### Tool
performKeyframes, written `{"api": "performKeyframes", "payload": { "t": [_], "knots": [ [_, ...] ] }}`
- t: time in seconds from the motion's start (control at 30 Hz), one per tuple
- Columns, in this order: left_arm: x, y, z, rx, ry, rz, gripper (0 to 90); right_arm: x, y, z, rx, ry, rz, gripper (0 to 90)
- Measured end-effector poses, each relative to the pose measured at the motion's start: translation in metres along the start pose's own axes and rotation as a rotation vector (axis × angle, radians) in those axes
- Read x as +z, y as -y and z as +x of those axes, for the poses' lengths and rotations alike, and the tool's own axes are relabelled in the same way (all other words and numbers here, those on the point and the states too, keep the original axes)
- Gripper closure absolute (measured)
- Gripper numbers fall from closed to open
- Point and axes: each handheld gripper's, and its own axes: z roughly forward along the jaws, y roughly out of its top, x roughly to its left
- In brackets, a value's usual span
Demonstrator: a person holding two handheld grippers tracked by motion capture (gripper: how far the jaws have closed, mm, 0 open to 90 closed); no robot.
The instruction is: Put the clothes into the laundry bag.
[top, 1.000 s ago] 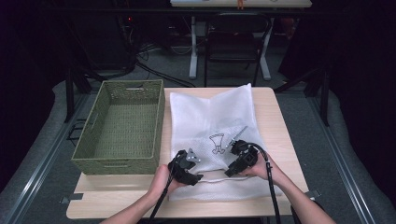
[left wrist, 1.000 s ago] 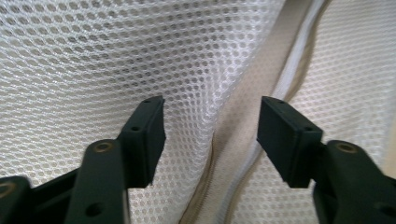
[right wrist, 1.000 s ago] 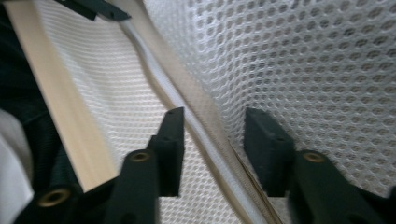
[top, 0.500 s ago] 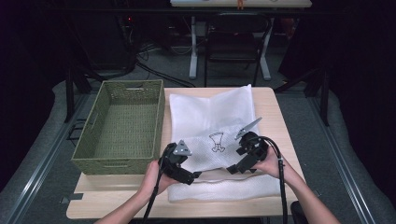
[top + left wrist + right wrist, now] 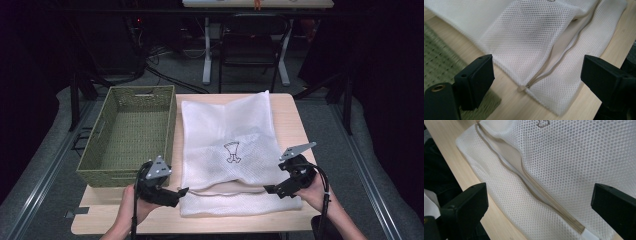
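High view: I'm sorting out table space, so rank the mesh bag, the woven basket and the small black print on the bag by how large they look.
1. mesh bag, largest
2. woven basket, somewhat smaller
3. black print, smallest by far

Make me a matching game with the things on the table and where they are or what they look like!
1. white mesh laundry bag
2. green woven basket
3. left hand-held gripper
4. small dark print

a. left side of the wooden table, nothing inside
b. on the bag's mesh
c. lying flat, zip open
d. jaws open at the bag's near left corner

Pairs: 1-c, 2-a, 3-d, 4-b
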Motion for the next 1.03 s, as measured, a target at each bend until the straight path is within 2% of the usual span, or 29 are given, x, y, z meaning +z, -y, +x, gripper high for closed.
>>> {"api": "performKeyframes", "payload": {
  "t": [0.23, 0.3, 0.43, 0.6, 0.67, 0.77, 0.87, 1.03],
  "knots": [
    [-0.028, 0.032, 0.009, -0.067, -0.069, -0.001, 8.7, -0.011, 0.024, 0.006, 0.028, 0.055, -0.025, 1.1],
    [-0.034, 0.042, 0.011, -0.100, -0.081, 0.000, 8.3, -0.015, 0.032, 0.007, 0.054, 0.056, -0.045, 1.1],
    [-0.045, 0.063, 0.014, -0.160, -0.109, -0.002, 6.9, -0.024, 0.049, 0.007, 0.108, 0.089, -0.083, 1.0],
    [-0.054, 0.087, 0.015, -0.237, -0.126, 0.012, 4.4, -0.030, 0.071, 0.010, 0.178, 0.112, -0.099, 0.2],
    [-0.057, 0.093, 0.015, -0.257, -0.130, 0.012, 3.7, -0.034, 0.075, 0.013, 0.172, 0.143, -0.097, 0.2],
    [-0.059, 0.097, 0.015, -0.276, -0.136, 0.004, 2.5, -0.035, 0.078, 0.014, 0.176, 0.149, -0.109, 2.1],
    [-0.060, 0.096, 0.015, -0.267, -0.132, -0.028, 1.7, -0.033, 0.077, 0.013, 0.175, 0.138, -0.092, 2.4],
    [-0.054, 0.096, 0.018, -0.280, -0.113, -0.015, 0.2, -0.033, 0.078, 0.012, 0.182, 0.131, -0.091, 4.0]
  ]
}}
